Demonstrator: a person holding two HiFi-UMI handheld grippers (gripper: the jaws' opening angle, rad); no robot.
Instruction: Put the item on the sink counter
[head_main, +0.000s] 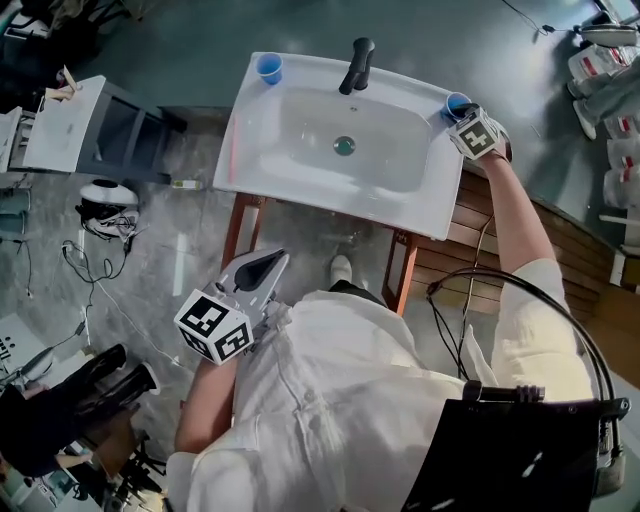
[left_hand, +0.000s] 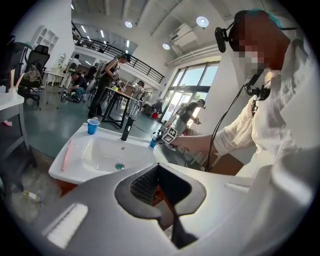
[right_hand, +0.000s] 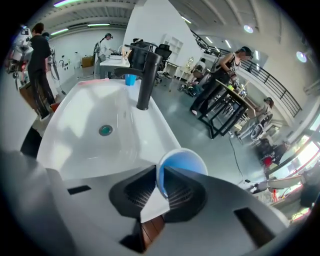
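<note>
A white sink (head_main: 300, 180) stands in front of me with a black tap (head_main: 357, 64) at its back. My right gripper (head_main: 464, 115) is shut on the rim of a blue cup (head_main: 457, 101) at the counter's back right corner. In the right gripper view the jaws pinch the blue cup's (right_hand: 185, 162) wall, and I cannot tell whether its base rests on the counter. A second blue cup (head_main: 268, 68) stands at the back left corner. My left gripper (head_main: 252, 278) is shut and empty, low in front of the sink, near my body.
A thin pink item (left_hand: 66, 155) lies along the sink's left rim. A white table (head_main: 60, 125) stands at the left, with cables (head_main: 95, 255) on the floor. Wooden slats (head_main: 480, 225) sit under the sink's right side. Several people stand at tables (left_hand: 107, 95) behind.
</note>
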